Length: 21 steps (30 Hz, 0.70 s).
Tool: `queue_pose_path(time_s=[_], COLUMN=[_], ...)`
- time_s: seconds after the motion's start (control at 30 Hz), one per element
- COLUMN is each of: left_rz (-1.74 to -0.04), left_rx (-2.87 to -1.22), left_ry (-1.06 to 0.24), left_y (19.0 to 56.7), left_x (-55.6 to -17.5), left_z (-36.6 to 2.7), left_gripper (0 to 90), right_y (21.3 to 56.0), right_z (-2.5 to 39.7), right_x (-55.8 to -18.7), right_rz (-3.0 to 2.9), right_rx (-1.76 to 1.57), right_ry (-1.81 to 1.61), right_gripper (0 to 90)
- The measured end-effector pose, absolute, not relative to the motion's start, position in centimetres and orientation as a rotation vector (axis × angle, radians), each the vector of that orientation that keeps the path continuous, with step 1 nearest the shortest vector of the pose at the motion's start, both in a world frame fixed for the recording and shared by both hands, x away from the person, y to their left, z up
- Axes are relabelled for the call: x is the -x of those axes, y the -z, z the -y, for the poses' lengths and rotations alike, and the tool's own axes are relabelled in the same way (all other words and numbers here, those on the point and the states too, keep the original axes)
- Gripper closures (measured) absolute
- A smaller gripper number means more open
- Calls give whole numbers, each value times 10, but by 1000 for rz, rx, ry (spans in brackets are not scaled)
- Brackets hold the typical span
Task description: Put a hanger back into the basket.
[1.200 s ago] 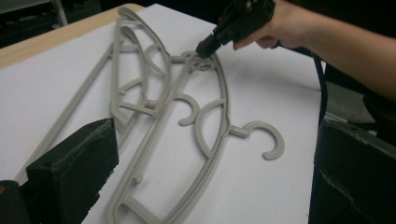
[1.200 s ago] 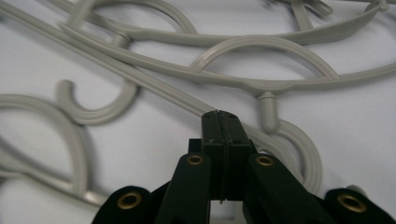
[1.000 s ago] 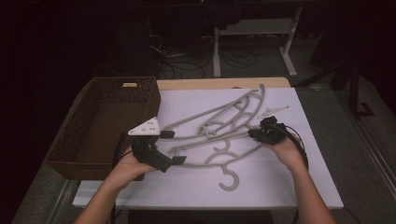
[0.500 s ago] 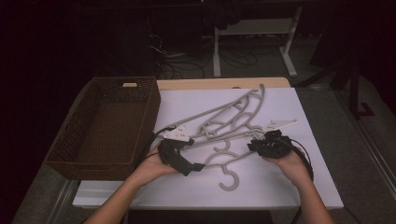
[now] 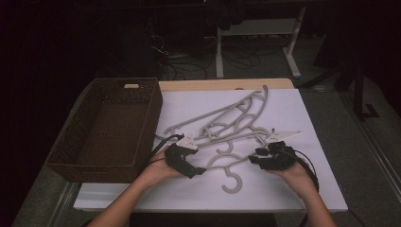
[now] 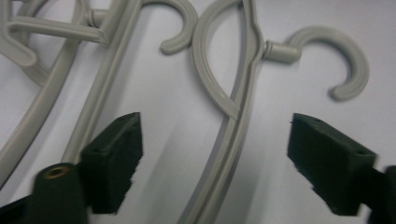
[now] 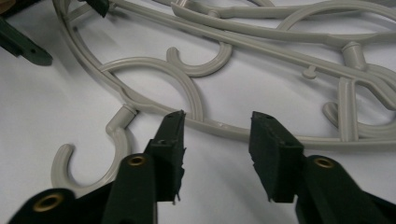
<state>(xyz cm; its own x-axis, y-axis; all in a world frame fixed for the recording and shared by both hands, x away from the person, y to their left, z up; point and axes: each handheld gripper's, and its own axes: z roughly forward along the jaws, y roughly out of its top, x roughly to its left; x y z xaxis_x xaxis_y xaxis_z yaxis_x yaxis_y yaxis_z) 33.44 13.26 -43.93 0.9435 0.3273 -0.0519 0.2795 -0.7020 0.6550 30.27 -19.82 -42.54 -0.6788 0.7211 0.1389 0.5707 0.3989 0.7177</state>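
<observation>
Several grey plastic hangers (image 5: 227, 125) lie in a loose pile on the white sheet. The nearest hanger (image 5: 222, 163) has its hook (image 5: 231, 182) pointing toward me. My left gripper (image 5: 196, 171) is at that hanger's left arm, open wide. In the left gripper view the hanger arm (image 6: 236, 130) runs up between the jaws of the left gripper (image 6: 215, 126), untouched. My right gripper (image 5: 255, 157) is at the hanger's right arm. In the right gripper view the right gripper (image 7: 217, 121) stands open, its tips just short of the hanger bar (image 7: 224, 129).
A dark wicker basket (image 5: 71, 151) stands at the left of the table, beside the white sheet (image 5: 283, 189). The other hangers' hooks and arms (image 7: 280, 44) overlap behind the nearest one. The table's wooden far edge (image 5: 222, 84) shows beyond the sheet.
My left gripper has moved right, away from the basket, to the nearest hanger's left arm. The right gripper has come a little toward me and left, to the hanger's right arm.
</observation>
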Motion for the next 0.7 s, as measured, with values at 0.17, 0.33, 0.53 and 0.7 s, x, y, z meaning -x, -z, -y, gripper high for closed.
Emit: queue_pose_path(time_s=[0.17,0.33,0.53,0.7], left_rz=[-367,-315,-274,-261], left_rx=[-2424,-2465,-2498,-2533], left_ry=[-61,-81,-71,-67], left_y=[442,440,439,444], left_x=[-334,-333,-337,-337], left_z=[-129,-122,-117,-114], left_gripper=[385,435,559,601], right_y=[428,428,429,428], right_z=[196,197,200,200], right_x=[-304,-304,-305,-305], right_rz=[-2463,-2455,-2451,-2449], right_rx=[-1138,-1146,-1151,-1151], right_ry=[-1137,-1136,-1136,-1138], right_gripper=[479,477,482,487])
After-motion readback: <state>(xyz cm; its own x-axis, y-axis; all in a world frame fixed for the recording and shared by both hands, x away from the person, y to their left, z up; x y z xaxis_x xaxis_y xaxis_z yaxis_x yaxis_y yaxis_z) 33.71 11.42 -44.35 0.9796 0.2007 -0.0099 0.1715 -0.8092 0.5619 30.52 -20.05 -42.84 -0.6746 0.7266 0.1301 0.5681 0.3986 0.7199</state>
